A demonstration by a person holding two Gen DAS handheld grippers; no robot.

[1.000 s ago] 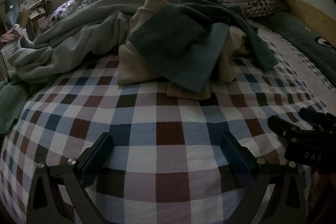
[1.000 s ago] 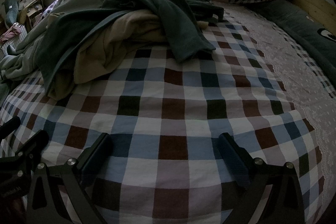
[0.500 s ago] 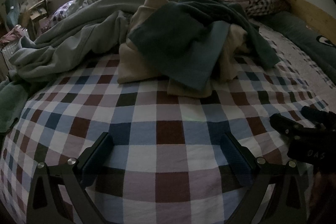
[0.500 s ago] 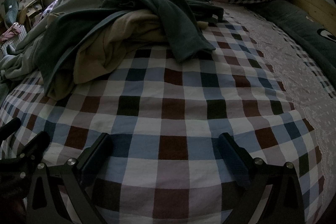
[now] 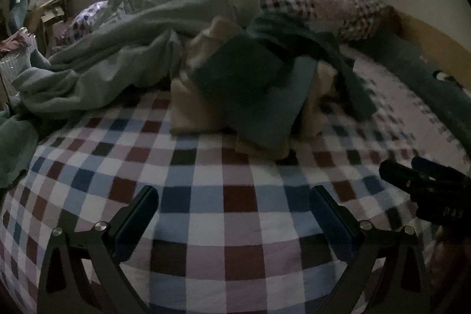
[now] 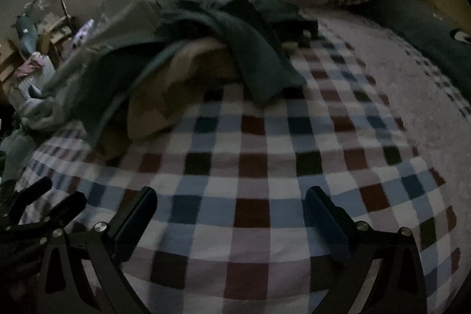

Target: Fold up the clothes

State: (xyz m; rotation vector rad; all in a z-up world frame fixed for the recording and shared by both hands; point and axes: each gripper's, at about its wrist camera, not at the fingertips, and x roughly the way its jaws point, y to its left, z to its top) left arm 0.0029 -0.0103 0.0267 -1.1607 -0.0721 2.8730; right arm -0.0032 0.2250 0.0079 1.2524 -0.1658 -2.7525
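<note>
**Reaching for the heaped clothes**

Our left tool (image 5: 234, 209) and right tool (image 6: 231, 208) hover spread wide, grasping nothing, over the checked bed (image 5: 206, 196). The clothes (image 5: 253, 87) lie crumpled ahead; we should pinch one hem, not the heap.

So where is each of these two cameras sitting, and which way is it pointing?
Left wrist: rides the left gripper, low over the checked bedspread, facing the clothes pile; its own open fingers show, plus the right gripper at the right edge.
Right wrist: rides the right gripper, same direction; open fingers, left gripper at the left edge.
Shared: bedspread, clothes pile, grey duvet.
</note>
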